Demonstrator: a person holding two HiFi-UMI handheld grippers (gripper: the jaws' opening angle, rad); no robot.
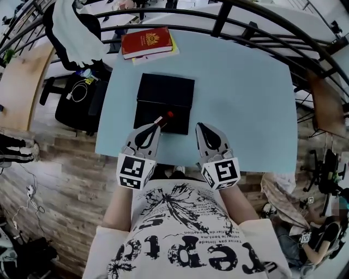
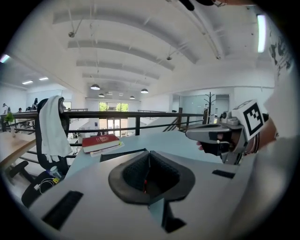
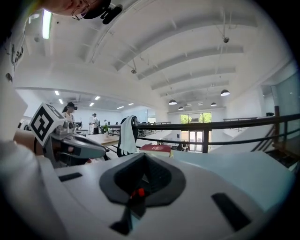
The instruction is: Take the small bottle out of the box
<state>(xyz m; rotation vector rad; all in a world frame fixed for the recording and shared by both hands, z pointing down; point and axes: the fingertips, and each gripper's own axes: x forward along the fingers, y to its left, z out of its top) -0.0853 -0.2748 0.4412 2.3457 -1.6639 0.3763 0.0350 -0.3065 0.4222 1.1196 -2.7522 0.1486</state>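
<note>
Both the left gripper (image 1: 152,128) and the right gripper (image 1: 200,128) are clenched shut. We should open the left one, then close gently across the small bottle (image 1: 163,119) at its tip, over the box (image 1: 174,90).

- Table (image 1: 256,92): light blue, rectangular.
- Railing (image 1: 229,13): black metal bars, beyond the table's far edge.
- Floor (image 1: 60,169): wood planks, left of the table.
- Office chair (image 1: 76,103): black, white cloth (image 1: 76,27) draped over its back, off the table's far-left corner.
- Desk (image 1: 22,82): pale wood, far left.
- Ceiling (image 2: 140,51): white, ribbed, with round pendant lamps (image 2: 95,87).
- Windows (image 2: 112,107): bright, at the far end.
</note>
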